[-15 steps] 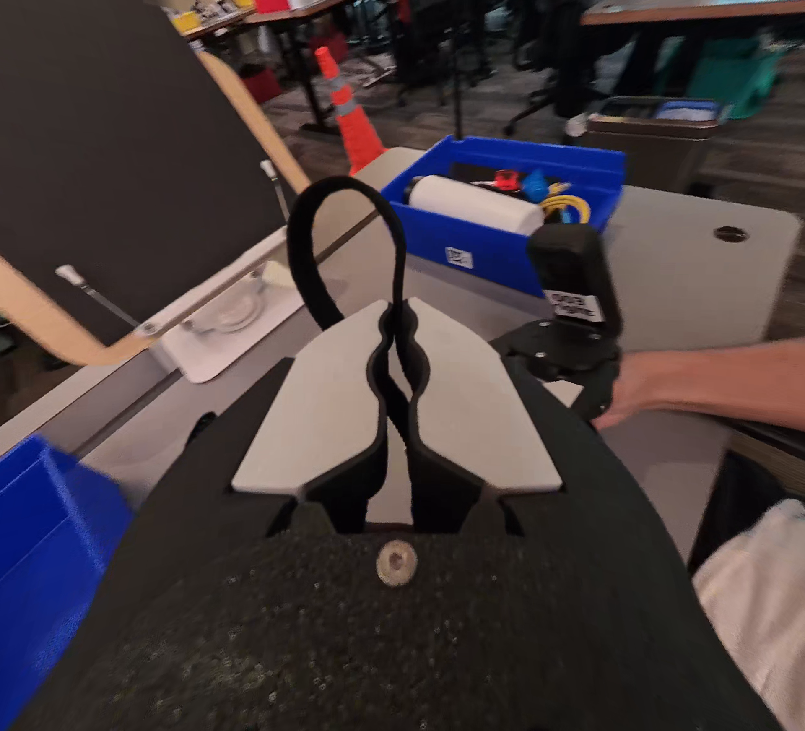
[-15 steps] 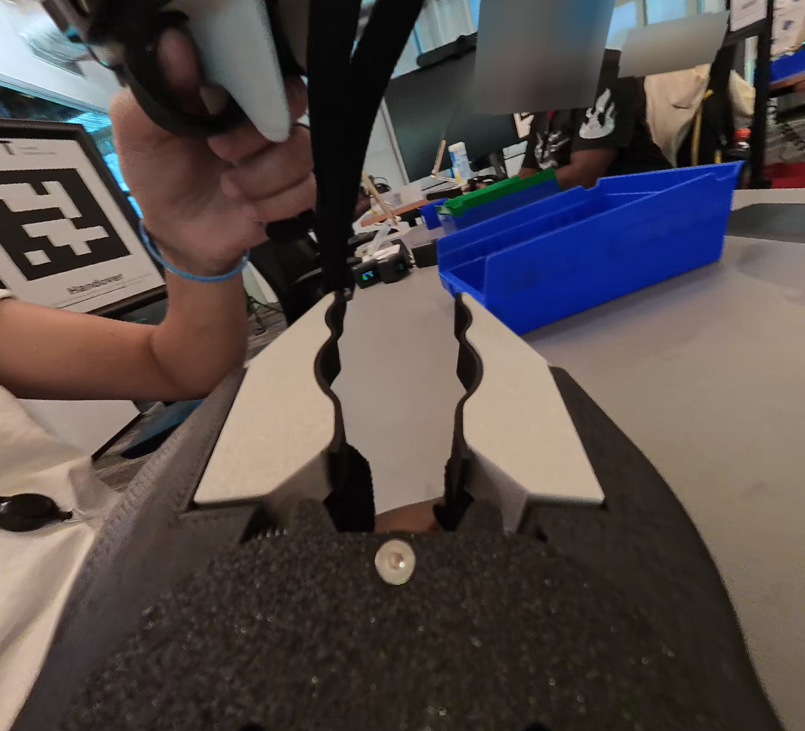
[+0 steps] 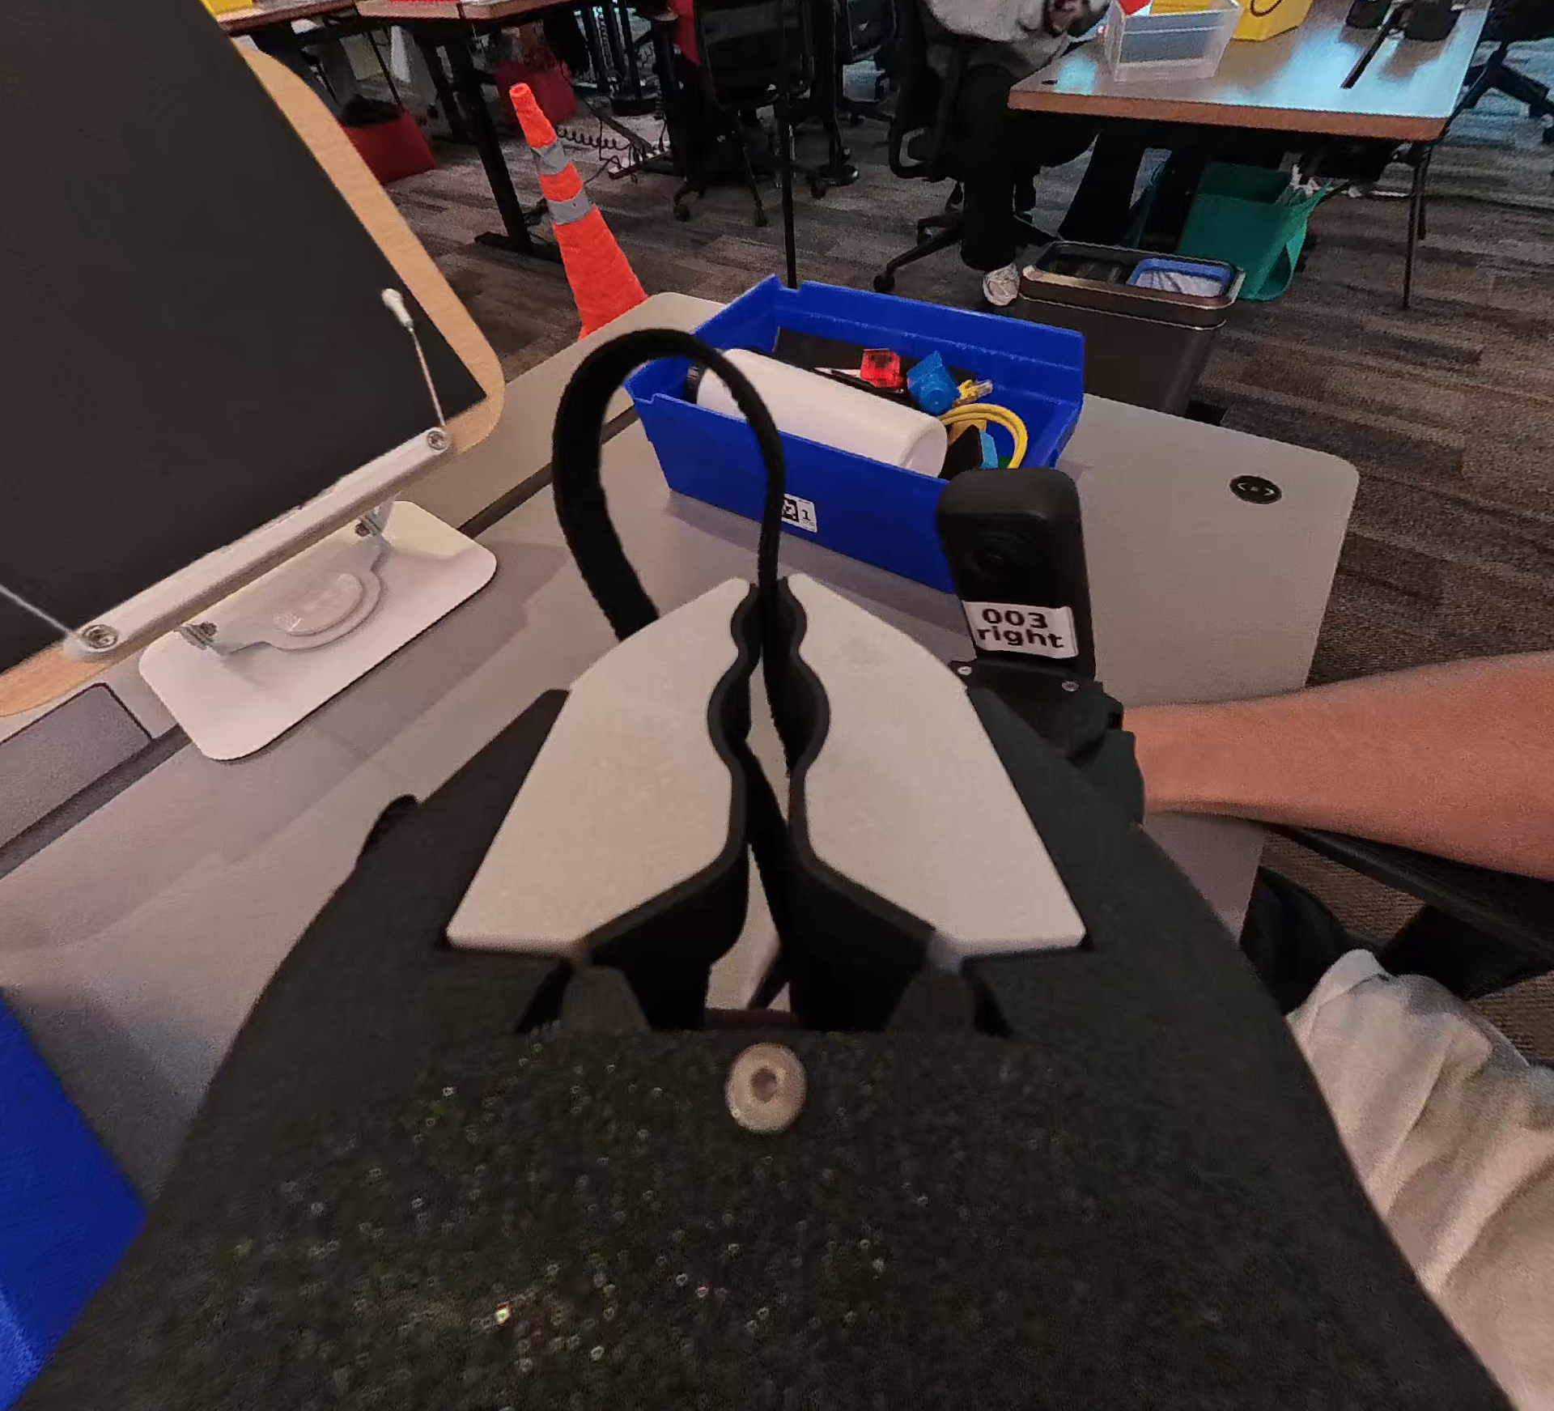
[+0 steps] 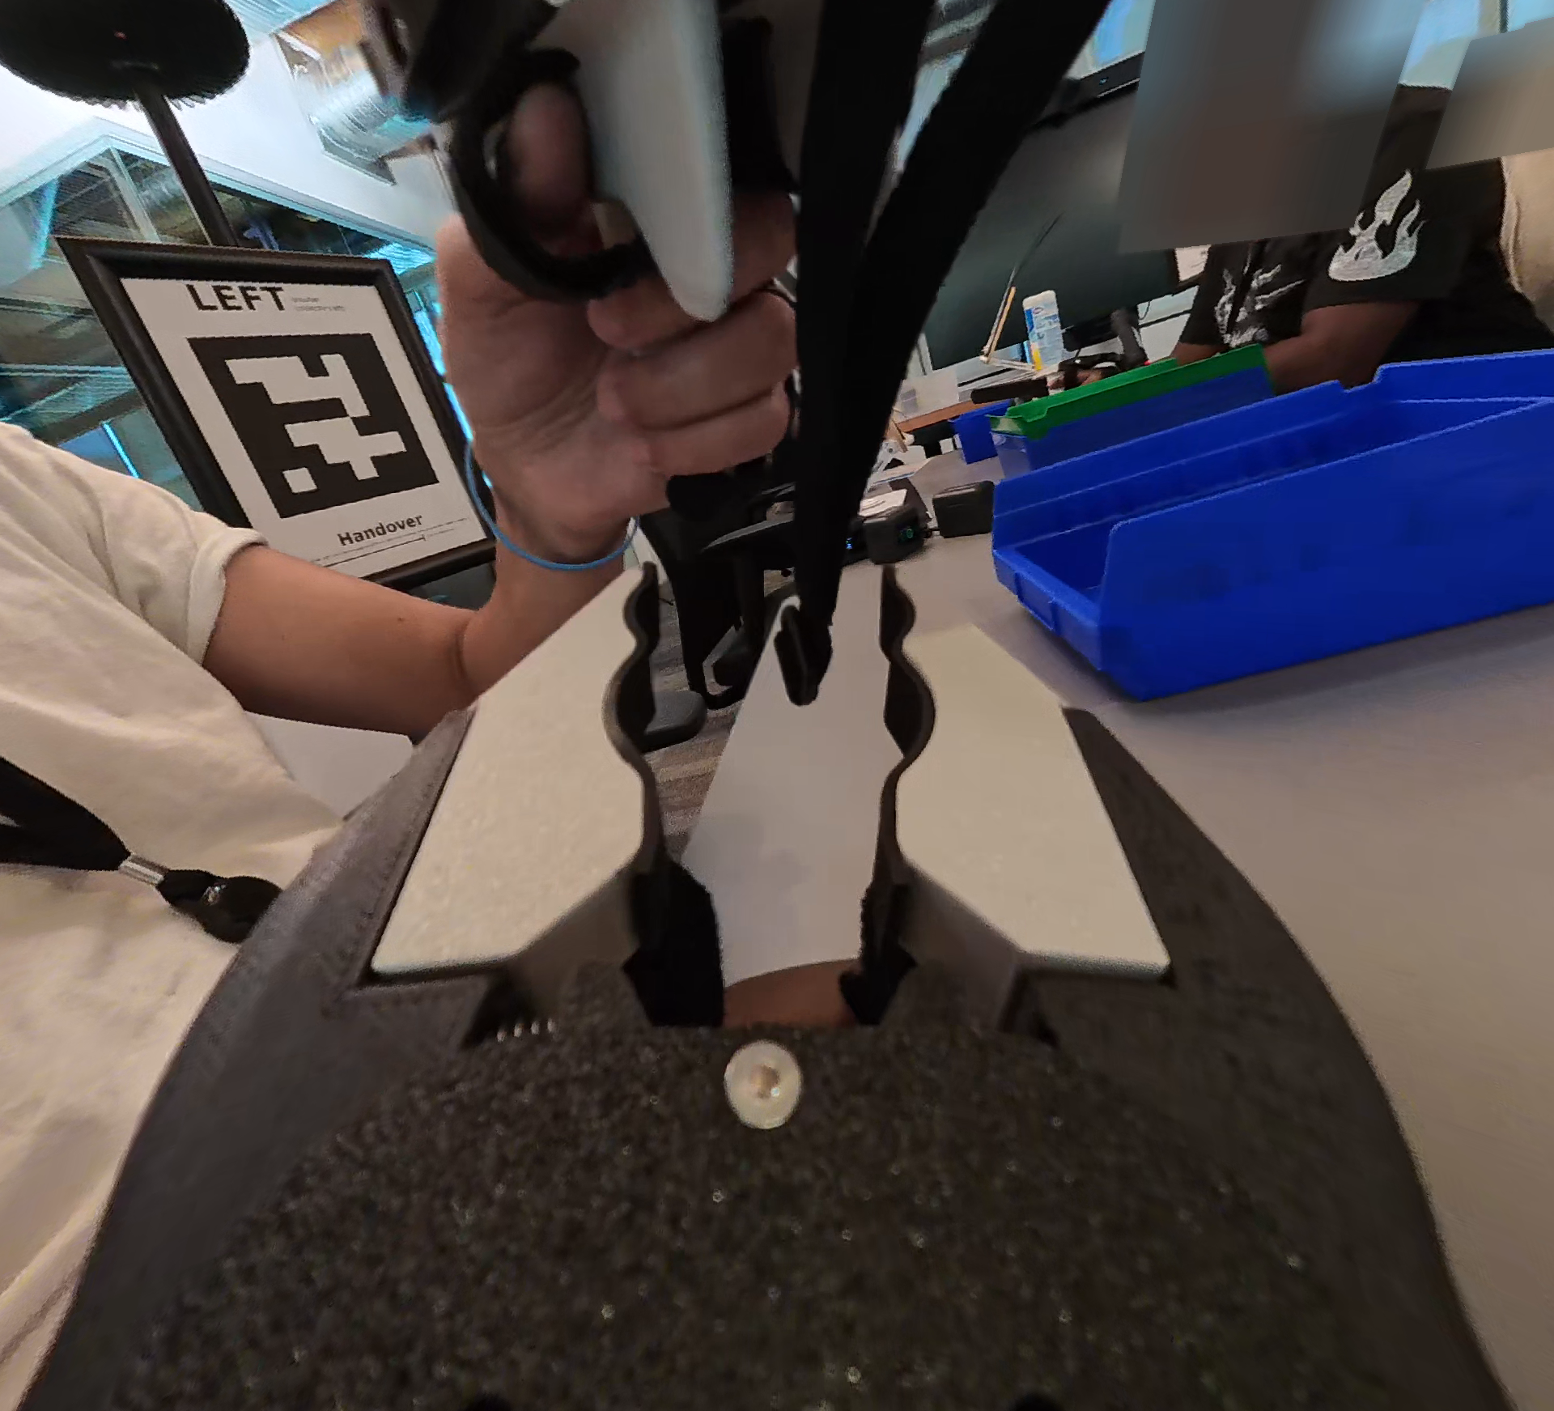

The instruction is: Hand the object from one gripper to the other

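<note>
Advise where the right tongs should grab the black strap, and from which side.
Grip the black strap just above its free tip, coming from below: it hangs straight down from the shut left tongs, and the tip dangles between the open right tongs, probably only needing a close.

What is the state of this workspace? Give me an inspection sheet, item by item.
Surface: grey table, mostly bare.
Job's things: black strap, looped, pinched by the left gripper; its loose end hangs between the right gripper fingers.
Clutter: blue bin holding a white roll and small parts; second blue bin; tablet stand.
Grippers: left shut on strap; right open.
Cables: yellow cable in the bin.
Surroundings: orange cone, desks, seated people.
</note>
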The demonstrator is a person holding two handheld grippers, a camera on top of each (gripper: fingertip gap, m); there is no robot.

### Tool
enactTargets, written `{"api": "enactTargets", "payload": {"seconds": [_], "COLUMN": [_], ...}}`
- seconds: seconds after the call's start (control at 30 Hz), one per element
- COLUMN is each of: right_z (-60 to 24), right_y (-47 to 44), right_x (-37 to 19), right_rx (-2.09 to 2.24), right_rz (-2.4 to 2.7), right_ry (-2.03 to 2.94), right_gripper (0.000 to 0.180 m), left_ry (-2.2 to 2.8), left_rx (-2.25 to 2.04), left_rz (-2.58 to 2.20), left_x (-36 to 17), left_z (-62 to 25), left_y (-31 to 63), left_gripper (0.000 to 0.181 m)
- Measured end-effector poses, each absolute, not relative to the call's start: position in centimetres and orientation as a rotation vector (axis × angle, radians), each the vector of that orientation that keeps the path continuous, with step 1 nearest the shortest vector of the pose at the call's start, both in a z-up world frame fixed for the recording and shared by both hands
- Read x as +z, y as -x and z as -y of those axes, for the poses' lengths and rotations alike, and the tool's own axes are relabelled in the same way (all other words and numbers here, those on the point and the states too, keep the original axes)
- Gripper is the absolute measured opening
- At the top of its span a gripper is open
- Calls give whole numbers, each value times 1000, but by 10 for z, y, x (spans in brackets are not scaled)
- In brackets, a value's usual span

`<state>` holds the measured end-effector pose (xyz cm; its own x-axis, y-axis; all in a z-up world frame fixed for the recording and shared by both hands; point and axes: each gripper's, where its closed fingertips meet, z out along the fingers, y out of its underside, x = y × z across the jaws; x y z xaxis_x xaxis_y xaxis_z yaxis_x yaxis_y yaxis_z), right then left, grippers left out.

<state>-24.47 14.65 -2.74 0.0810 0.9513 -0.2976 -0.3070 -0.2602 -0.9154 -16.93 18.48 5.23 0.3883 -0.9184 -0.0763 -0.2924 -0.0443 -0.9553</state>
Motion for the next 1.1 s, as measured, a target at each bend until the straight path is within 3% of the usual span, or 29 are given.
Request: {"api": "enactTargets", "payload": {"seconds": [0.03,0.33,0.47,0.57,0.73,0.93,1.1], "right_z": [-146,-158,-165,-187,-217,-197,-171], "right_y": [244,245,247,235,192,194,230], "right_x": [-25,-22,-31,-47,-55,-52,-71], "right_rx": [1456,1408,1330,1159,933,1217,1182], "right_rz": [736,657,689,664,600,664,889], "right_ry": [1228,1233,1264,1378,1475,1459,1481], "right_gripper": [52,45,3,3,3,2,2], "left_ry": [1575,1639,1649,1649,1646,1609,1705], "left_rx": [-730,-897,-890,-880,-763,-908,-1389], "left_rz": [-1098,-1043,-1033,-1050,-1001,-1158,-1159], "left_x": [53,48,46,42,20,-45,-63], "left_z": [-187,-191,-196,-199,-211,-192,-172], "left_y": [171,171,174,181,211,207,201], "left_gripper": [2,1,2,5,50,55,57]}}
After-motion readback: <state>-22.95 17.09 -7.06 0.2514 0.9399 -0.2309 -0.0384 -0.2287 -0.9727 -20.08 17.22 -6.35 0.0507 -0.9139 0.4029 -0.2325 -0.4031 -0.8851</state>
